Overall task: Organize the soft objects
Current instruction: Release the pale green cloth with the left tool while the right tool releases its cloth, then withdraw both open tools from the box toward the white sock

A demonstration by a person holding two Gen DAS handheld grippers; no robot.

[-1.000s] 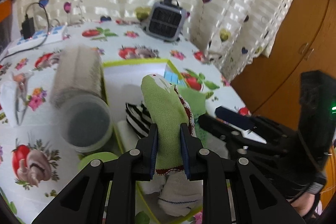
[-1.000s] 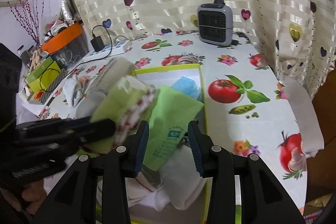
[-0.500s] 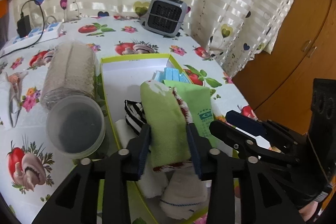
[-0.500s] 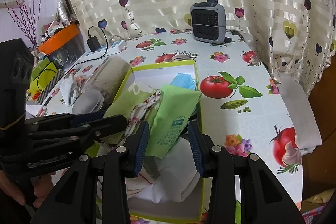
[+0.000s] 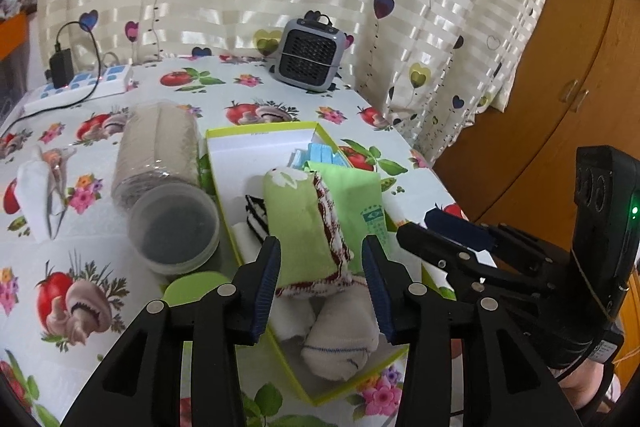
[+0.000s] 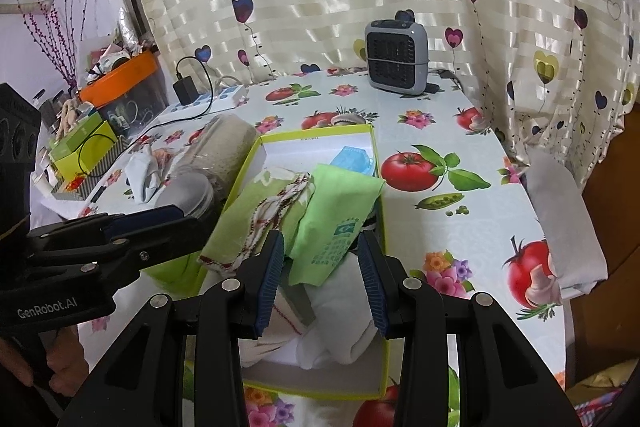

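A lime-edged open box (image 5: 256, 131) (image 6: 316, 135) on the table holds soft things. A light green towel with a red-and-white border (image 5: 300, 227) (image 6: 256, 215) lies in it beside a green cloth with a printed logo (image 5: 360, 203) (image 6: 340, 211). White rolled socks (image 5: 344, 335) (image 6: 344, 331), a black-and-white striped piece (image 5: 254, 213) and blue cloths (image 5: 324, 153) (image 6: 354, 159) also lie inside. My left gripper (image 5: 322, 281) is open, jaws either side of the towel's near end without gripping it. My right gripper (image 6: 322, 277) is open just above the green cloth.
A beige roll in clear wrap (image 5: 160, 151) and a clear lidded tub (image 5: 174, 231) lie left of the box. A white cloth (image 5: 38, 195) lies farther left. A grey heater (image 5: 310, 57) and a power strip (image 5: 80, 89) stand at the back. A grey cloth (image 6: 560, 219) hangs over the right table edge.
My left gripper was shut on the green towel a second ago; it has opened, let the towel down into the box and drawn back. The right gripper has pulled back a little.
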